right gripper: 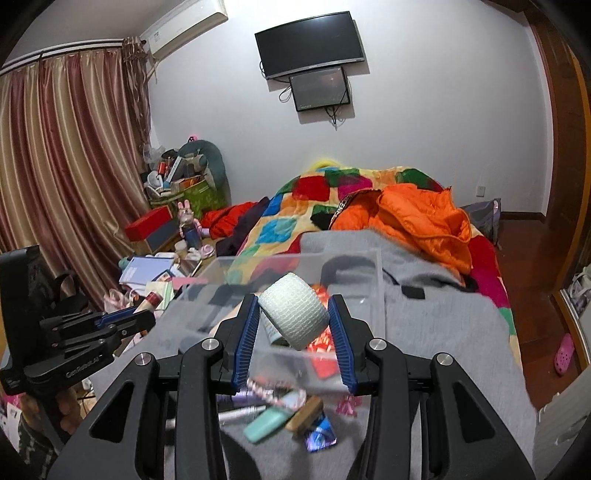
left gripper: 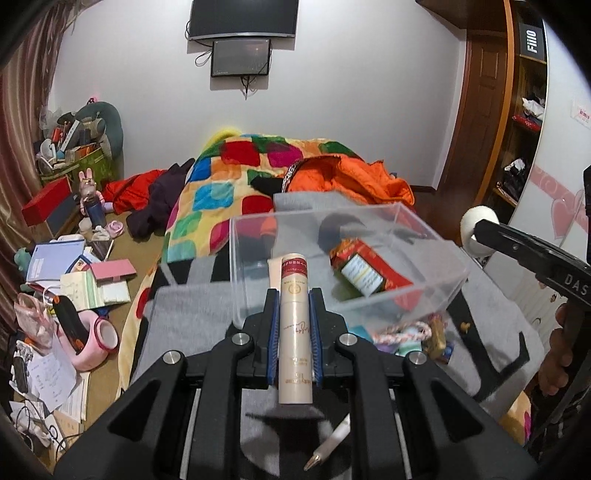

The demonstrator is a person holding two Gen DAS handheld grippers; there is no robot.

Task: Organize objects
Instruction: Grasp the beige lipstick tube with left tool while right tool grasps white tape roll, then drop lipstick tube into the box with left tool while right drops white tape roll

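- A cluttered bedroom: a bed under a patchwork quilt of bright colour squares (left gripper: 221,177), with a grey knitted cloth (left gripper: 184,317) spread over its near end; white wall behind carries a dark wall-mounted screen (left gripper: 242,18), and striped curtains (right gripper: 66,155) hang at nine o'clock in the right wrist view.
- On the grey cloth stands a clear rectangular plastic box (left gripper: 443,273), open at the top; inside it lies a red and green printed carton (left gripper: 365,273), tilted.
- The left tool (left gripper: 294,302) points forward and downward toward the box; its blue-padded jaws stand narrow, clamped on a cream cylindrical tube with a red band (left gripper: 294,325), which runs lengthwise between them, its top end at twelve o'clock over the box's near wall.
- A white pen with a metal tip (left gripper: 332,443) lies on the cloth under that tool, at six o'clock.
- The right tool (right gripper: 293,317) also tilts downward toward the box; its jaws are partly apart and grip a white roll of gauze bandage (right gripper: 293,314) by its two sides, above the box's near edge.
- In the left wrist view the right tool enters at three o'clock with the roll at its tip; a hand (left gripper: 557,354) grips its handle.
- Small items lie heaped on the cloth just before the box: a mint-green flat case (right gripper: 264,426), a brown block (right gripper: 304,413), a pink and white braided cord (left gripper: 402,330).
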